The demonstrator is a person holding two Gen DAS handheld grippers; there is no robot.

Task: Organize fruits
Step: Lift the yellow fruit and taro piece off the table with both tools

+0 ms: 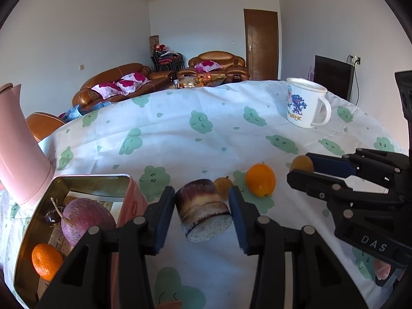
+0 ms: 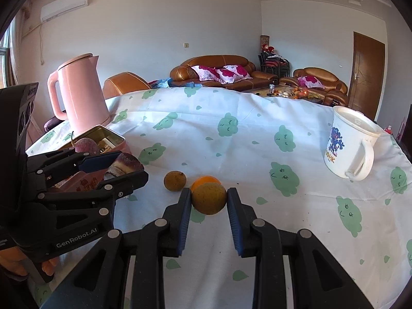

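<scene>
At nine o'clock on the table stands the pink kettle (image 2: 78,95), and just in front of it the open tin box (image 1: 77,180), which already holds a purple round fruit (image 1: 86,220), one orange (image 1: 46,262) and a dark small fruit with a stem (image 1: 51,216). Right of the tin, the left gripper (image 1: 202,203) is clamped on a short purple-brown cane segment (image 1: 203,208), its blue pads pressing both flanks, the piece seemingly raised off the cloth. Doing this step well probably means carrying the segment over the tin's near wall toward ten o'clock, high enough to clear the rim, and setting it down in the free space beside the purple fruit rather than on top of it, since a cut cylinder would likely roll.

Toward the centre, a small brown fruit (image 2: 174,180) lies loose on the cloud-print cloth (image 2: 231,154). Just right of it, the right gripper (image 2: 209,198) is clenched on another brown round fruit (image 2: 209,198), with a bright orange fruit (image 1: 260,180) touching or just behind it at twelve o'clock. At two o'clock stands a white printed mug (image 2: 347,144).

Counted: one tin, one kettle, one mug; three fruits inside the tin; two brown fruits, one orange fruit and one cane segment outside it.
</scene>
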